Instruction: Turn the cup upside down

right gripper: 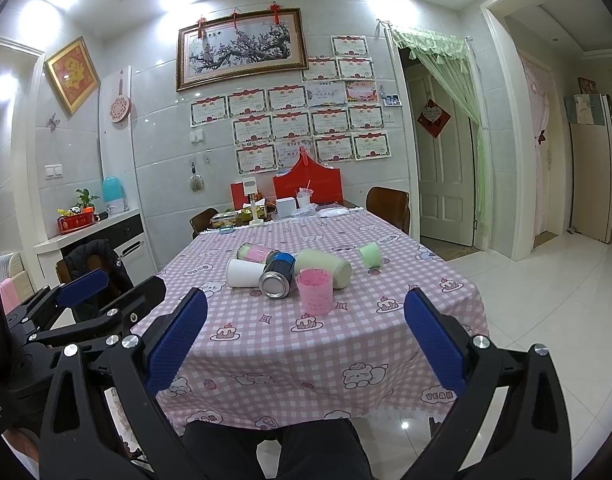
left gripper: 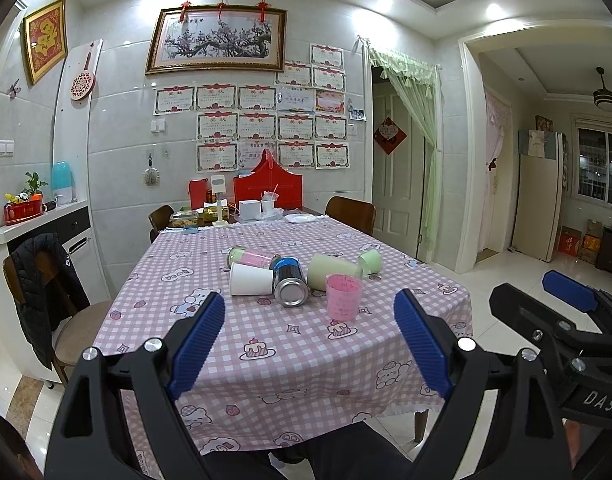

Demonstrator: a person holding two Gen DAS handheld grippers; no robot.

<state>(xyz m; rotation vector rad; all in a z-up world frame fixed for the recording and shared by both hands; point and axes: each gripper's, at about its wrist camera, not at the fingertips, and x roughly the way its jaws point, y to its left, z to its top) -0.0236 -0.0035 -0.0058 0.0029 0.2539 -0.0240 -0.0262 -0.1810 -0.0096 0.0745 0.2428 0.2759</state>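
A pink translucent cup [left gripper: 343, 297] stands upright, mouth up, on the pink checked tablecloth [left gripper: 286, 360]; it also shows in the right wrist view [right gripper: 315, 292]. Behind it lie a white paper cup [left gripper: 251, 279], a blue-labelled tin can [left gripper: 290, 286], a pale green cup [left gripper: 333, 272], a pink-and-green cup [left gripper: 252, 258] and a small green cup [left gripper: 371, 261], all on their sides. My left gripper [left gripper: 309, 340] is open and empty, held back near the table's front edge. My right gripper [right gripper: 306, 340] is open and empty, also short of the cups.
Boxes, a red bag [left gripper: 268, 192] and containers crowd the table's far end. Wooden chairs stand at the left [left gripper: 66, 320], the far left and far right [left gripper: 350, 212]. A counter [left gripper: 34, 224] runs along the left wall. A tiled floor and doorways lie to the right.
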